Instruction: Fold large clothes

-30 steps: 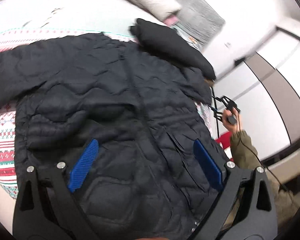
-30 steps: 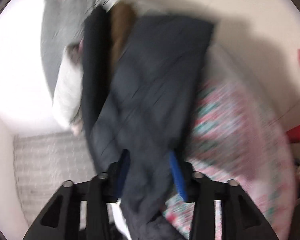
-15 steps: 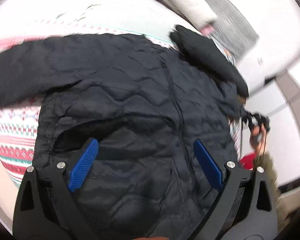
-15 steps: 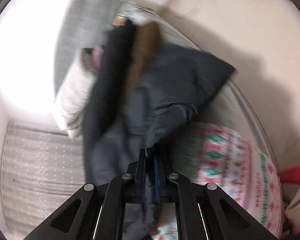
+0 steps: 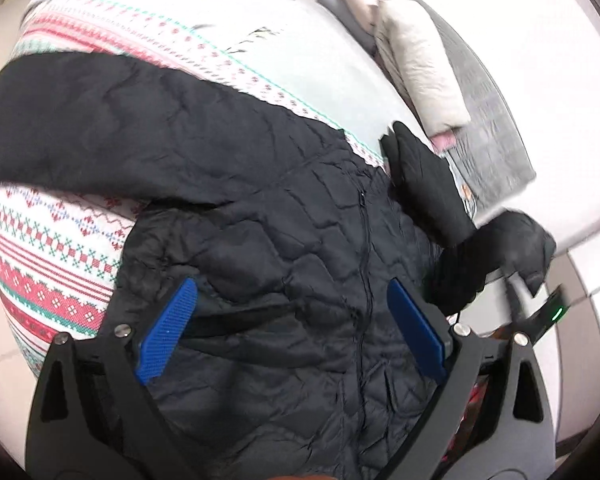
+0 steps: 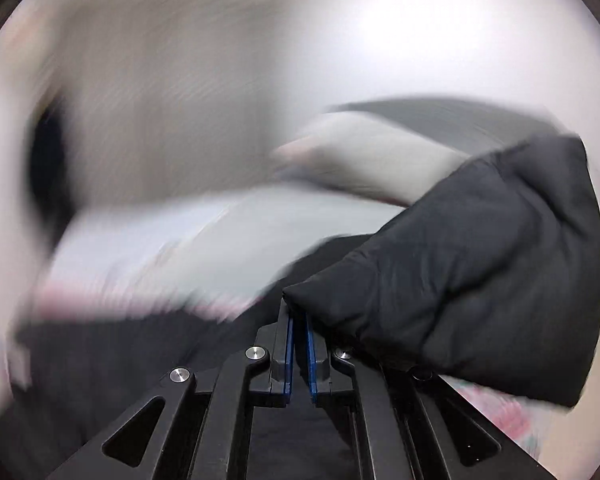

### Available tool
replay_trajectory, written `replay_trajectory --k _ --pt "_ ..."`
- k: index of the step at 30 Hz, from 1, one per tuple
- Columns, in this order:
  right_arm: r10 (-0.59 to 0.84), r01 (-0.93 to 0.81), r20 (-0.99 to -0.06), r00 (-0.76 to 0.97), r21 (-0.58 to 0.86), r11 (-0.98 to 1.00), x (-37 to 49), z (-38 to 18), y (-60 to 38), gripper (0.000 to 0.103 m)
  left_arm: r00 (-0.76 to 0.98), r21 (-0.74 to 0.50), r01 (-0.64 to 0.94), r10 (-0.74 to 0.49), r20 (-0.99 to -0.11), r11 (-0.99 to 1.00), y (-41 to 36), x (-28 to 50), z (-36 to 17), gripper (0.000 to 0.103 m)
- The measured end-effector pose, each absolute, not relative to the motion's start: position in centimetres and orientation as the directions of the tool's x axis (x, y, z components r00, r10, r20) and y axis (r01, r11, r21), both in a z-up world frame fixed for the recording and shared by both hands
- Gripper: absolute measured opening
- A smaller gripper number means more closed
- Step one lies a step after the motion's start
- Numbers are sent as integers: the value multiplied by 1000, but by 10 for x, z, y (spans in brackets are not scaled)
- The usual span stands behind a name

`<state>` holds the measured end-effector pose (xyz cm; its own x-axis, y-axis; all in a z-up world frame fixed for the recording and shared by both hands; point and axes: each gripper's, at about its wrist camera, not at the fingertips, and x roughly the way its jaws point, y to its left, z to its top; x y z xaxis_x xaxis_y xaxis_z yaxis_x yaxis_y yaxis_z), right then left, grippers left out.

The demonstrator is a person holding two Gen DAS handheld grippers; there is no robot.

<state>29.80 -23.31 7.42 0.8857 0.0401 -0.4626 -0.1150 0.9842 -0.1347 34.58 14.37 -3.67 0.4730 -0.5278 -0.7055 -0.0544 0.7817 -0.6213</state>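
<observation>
A black quilted jacket [image 5: 284, 240] lies front up on the patterned bed cover [image 5: 48, 256], one sleeve [image 5: 80, 120] stretched to the left. My left gripper [image 5: 292, 320] is open and empty, hovering just above the jacket's lower body. My right gripper [image 6: 298, 316] is shut on the jacket's other sleeve [image 6: 480, 272] and holds it lifted; that raised sleeve [image 5: 512, 240] and the gripper's body show at the right of the left wrist view. The right wrist view is heavily blurred.
Pillows [image 5: 416, 60] and a grey blanket [image 5: 488, 120] lie at the bed's far end. A black hood or garment piece [image 5: 424, 176] lies by the jacket's collar. White wall and floor [image 5: 580, 288] are to the right.
My right gripper closed on the sleeve and swung it up and across toward the jacket. My left gripper stayed open and shifted along the jacket body.
</observation>
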Motion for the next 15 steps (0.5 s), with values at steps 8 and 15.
replay_trajectory --k 8,15 --pt "58 -343 -818 572 -175 923 343 -49 -109 15 472 -605 -52 -515 -716 794 149 341 -39 96" --pt "271 -328 -828 491 112 938 326 -38 -138 40 463 -580 -58 -493 -737 812 150 352 -44 96"
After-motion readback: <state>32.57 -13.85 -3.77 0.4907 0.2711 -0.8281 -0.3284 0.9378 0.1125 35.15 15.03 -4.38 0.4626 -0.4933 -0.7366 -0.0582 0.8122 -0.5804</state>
